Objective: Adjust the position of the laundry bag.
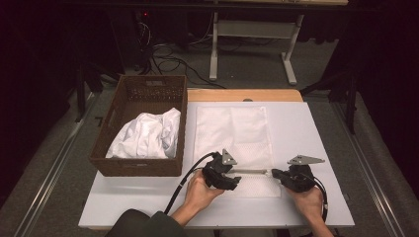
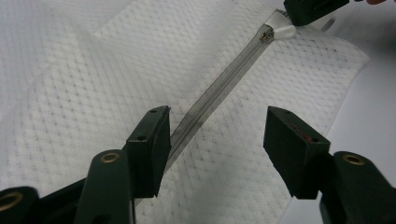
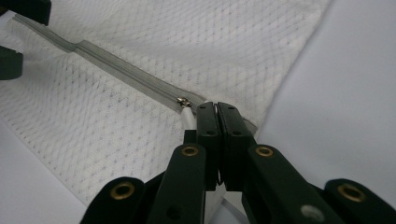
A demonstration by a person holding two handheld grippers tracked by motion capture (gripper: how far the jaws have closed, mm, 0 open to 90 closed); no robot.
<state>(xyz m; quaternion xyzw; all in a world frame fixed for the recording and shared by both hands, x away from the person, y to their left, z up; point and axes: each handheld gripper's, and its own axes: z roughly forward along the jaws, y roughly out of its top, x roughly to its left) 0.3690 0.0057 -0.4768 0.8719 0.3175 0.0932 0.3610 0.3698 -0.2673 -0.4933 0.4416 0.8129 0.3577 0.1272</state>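
Observation:
A white mesh bag [image 1: 232,131] lies flat on the table, with a grey zipper [image 1: 254,172] along its near edge. My left gripper [image 1: 236,181] hovers over the zipper's left part. In the left gripper view its jaws [image 2: 217,126] stand open on either side of the zipper [image 2: 219,88] without touching it. My right gripper [image 1: 274,174] is at the zipper's right end. In the right gripper view it [image 3: 217,109] is shut on the bag's white end tab, just beside the small metal slider [image 3: 183,101]. That slider [image 2: 267,36] and the right gripper [image 2: 310,9] also appear in the left gripper view.
A brown wicker basket [image 1: 143,168] stands at the left of the white tabletop [image 1: 321,128], with crumpled white cloth [image 1: 148,136] inside. Beyond the table are a white desk frame [image 1: 215,49] and cables on the floor. Bare tabletop lies right of the bag.

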